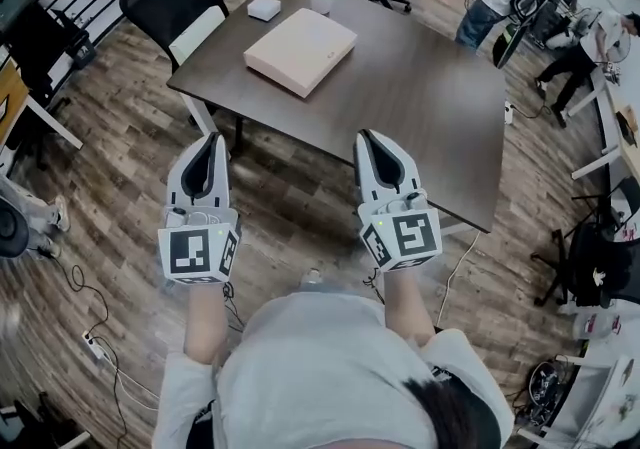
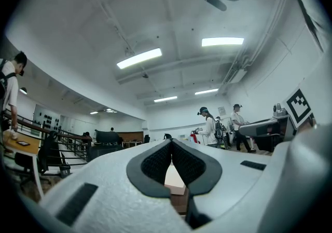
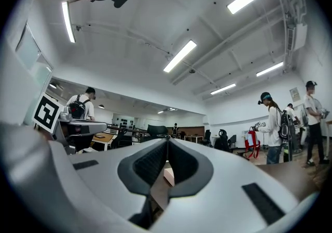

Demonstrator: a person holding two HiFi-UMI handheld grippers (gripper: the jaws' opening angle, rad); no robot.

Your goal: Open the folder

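From the head: looks steeply down, left gripper point(image 1: 212, 137) and right gripper point(image 1: 366, 135) close below, surface point(image 1: 420, 107) and pink folder point(image 1: 300, 50) farther ahead. From each gripper: sits low, right behind its own fingers point(image 2: 155, 163), faces about level across the room. Shared across all three: the folder, glimpsed between the fingers.

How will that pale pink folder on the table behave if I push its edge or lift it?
The folder looks thick with crisp, straight edges, so it is probably stiff rather than floppy. It lies flat on its broad face, so tipping or rolling seems unlikely. On the smooth table it may slide when pushed.
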